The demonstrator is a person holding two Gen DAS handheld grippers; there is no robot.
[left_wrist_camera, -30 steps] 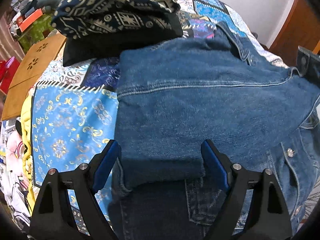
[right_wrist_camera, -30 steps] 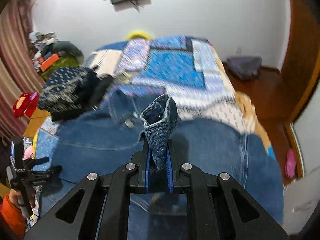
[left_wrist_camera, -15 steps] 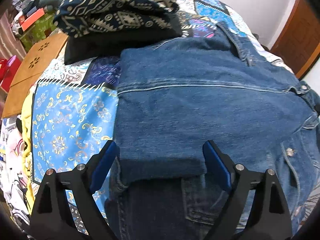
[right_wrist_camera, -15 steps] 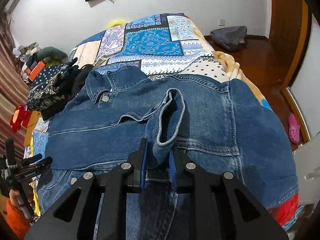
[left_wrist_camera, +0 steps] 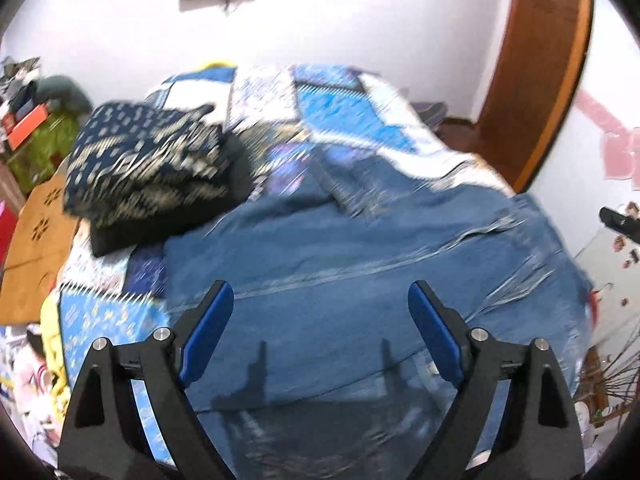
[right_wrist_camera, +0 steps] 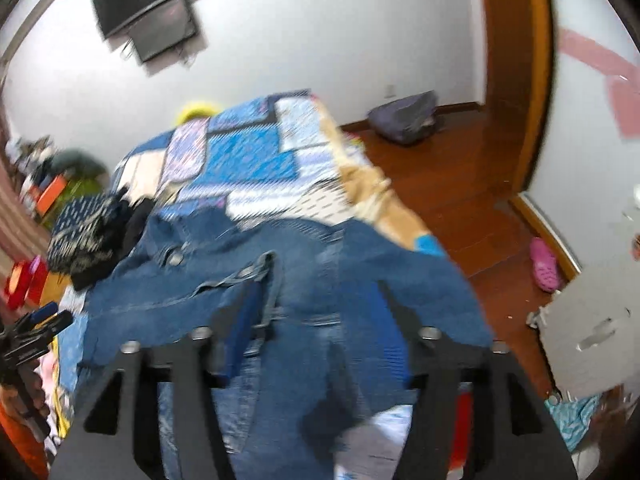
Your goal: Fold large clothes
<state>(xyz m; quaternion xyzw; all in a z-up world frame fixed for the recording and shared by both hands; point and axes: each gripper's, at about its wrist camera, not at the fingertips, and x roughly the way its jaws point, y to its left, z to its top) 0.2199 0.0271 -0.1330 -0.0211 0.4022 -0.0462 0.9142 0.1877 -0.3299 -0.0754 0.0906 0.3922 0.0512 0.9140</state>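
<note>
A blue denim jacket (left_wrist_camera: 360, 264) lies spread on the patchwork bedspread (left_wrist_camera: 340, 104), one sleeve folded across its body. My left gripper (left_wrist_camera: 320, 316) is open and empty, raised above the jacket's near edge. In the right wrist view the jacket (right_wrist_camera: 304, 280) fills the middle, its collar and button at the left. My right gripper (right_wrist_camera: 316, 312) is open and empty above the jacket, with the sleeve cuff (right_wrist_camera: 256, 276) lying just beyond its left finger. Both views are blurred by motion.
A folded pile of dark patterned clothes (left_wrist_camera: 148, 160) sits on the bed's far left, also in the right wrist view (right_wrist_camera: 88, 236). A wooden door frame (left_wrist_camera: 540, 72) and wood floor (right_wrist_camera: 460, 184) lie right. A grey bag (right_wrist_camera: 404, 120) and a pink shoe (right_wrist_camera: 544, 264) are on the floor.
My right gripper has opened and let go of the sleeve cuff, which now lies on the jacket. Both grippers have lifted and tilted up, so more of the room shows.
</note>
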